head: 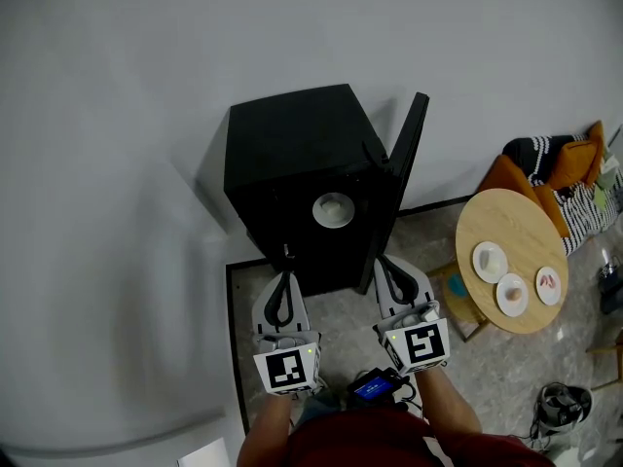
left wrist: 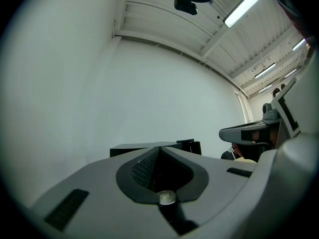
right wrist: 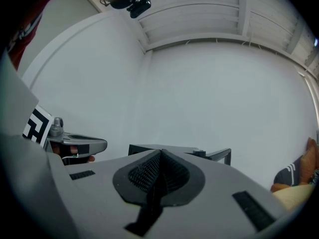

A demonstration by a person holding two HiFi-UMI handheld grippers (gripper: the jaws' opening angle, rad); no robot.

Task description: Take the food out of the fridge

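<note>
- Fridge (head: pixel 292 149), black, stood against the wall with its door (head: pixel 409 139) swung open.
- Round table (head: pixel 506 222), right of the fridge, carried three small plates (head: pixel 490 259), so the unloading seemed partly done.
- Left gripper (head: pixel 283 278) and right gripper (head: pixel 386 270) hovered just before the fridge, both clenched on nothing.
- One bowl (head: pixel 333 209) of food remained inside the fridge.
- No readable writing showed.

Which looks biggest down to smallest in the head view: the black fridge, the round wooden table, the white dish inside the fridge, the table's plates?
1. black fridge
2. round wooden table
3. white dish and the plates: each looks about alike, and their distances differ, so unranked.
</note>
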